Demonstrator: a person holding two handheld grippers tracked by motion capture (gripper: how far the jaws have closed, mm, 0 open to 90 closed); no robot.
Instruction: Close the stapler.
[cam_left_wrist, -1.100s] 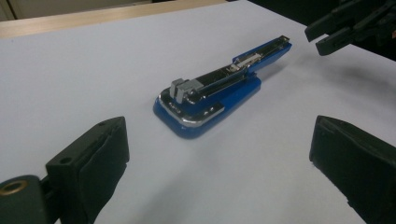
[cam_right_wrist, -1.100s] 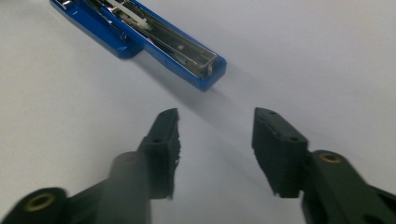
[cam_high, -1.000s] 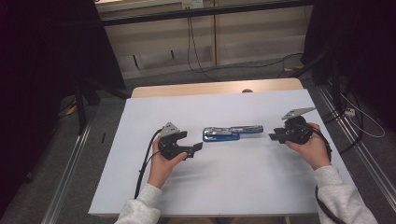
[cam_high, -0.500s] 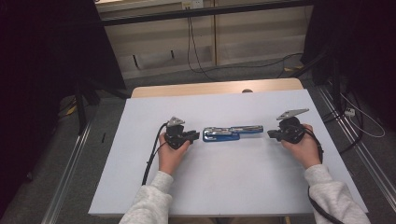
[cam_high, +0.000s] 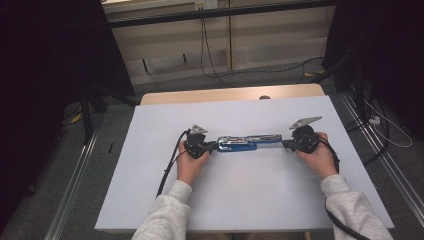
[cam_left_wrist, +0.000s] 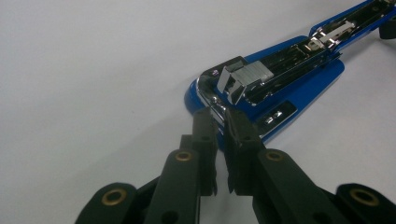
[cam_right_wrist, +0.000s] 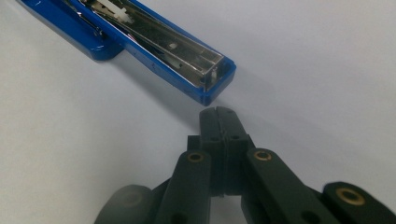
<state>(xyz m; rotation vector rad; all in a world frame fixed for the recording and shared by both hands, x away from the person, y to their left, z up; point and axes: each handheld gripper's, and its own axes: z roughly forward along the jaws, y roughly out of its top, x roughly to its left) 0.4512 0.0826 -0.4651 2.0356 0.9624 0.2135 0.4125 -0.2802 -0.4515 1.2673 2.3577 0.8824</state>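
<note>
while the stapler (cam_high: 248, 142) lies opened flat, i hold left gripper (cam_left_wrist: 218, 122) nearly closed at its end, right gripper (cam_right_wrist: 218, 113) pressed together just short; either nudge risks skidding it.

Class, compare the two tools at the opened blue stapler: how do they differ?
The left tool touches the stapler at its wide chrome end; the right tool stops just short of the narrow blue end. A thin slit shows between the left jaws; the right jaws meet fully. Both are shut, holding nothing.
</note>
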